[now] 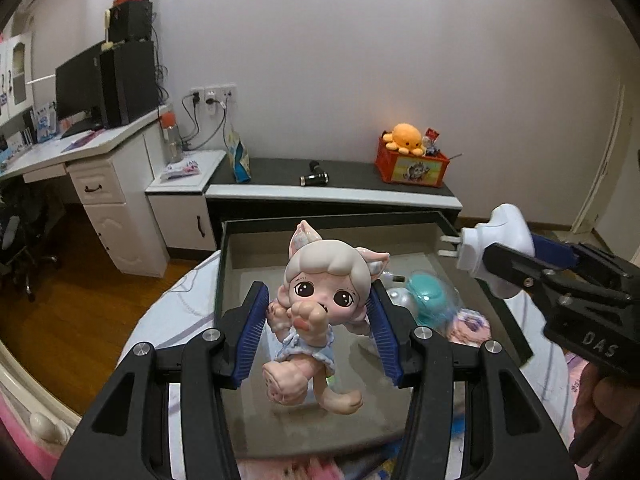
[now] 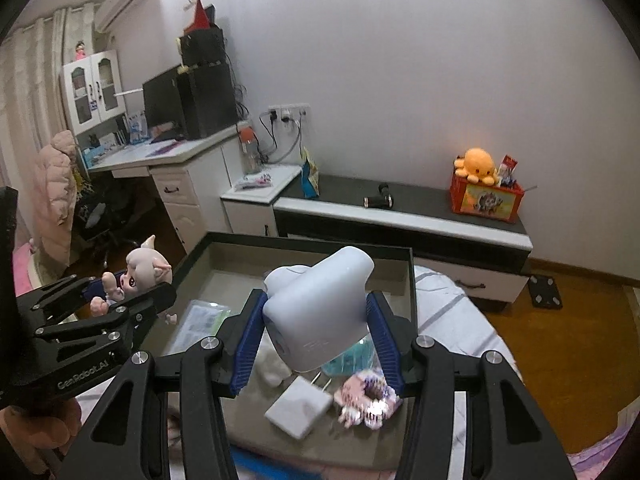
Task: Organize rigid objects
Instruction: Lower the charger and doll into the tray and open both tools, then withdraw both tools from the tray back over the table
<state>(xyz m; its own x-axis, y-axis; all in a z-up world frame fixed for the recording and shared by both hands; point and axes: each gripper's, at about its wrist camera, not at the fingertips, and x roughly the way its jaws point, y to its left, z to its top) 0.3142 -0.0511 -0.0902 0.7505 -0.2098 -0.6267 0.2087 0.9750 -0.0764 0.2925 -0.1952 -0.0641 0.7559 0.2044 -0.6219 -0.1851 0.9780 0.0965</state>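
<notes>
My left gripper point(image 1: 318, 330) is shut on a pink big-eyed doll figure point(image 1: 320, 300) and holds it above the dark tray point(image 1: 240, 264) on the bed. It also shows at the left of the right wrist view point(image 2: 132, 280). My right gripper point(image 2: 316, 336) is shut on a white plug adapter point(image 2: 320, 308) and holds it above the same tray point(image 2: 412, 280). In the left wrist view the adapter point(image 1: 500, 248) hangs at the right with its prongs pointing left.
In the tray lie a teal ball toy point(image 1: 426, 294), a flat white charger point(image 2: 298, 406), a pink patterned scrunchie point(image 2: 366, 398) and a clear packet point(image 2: 200, 320). Behind stands a low black cabinet point(image 1: 332, 188) with an orange crate point(image 1: 412, 166). A white desk point(image 1: 80, 148) is at the left.
</notes>
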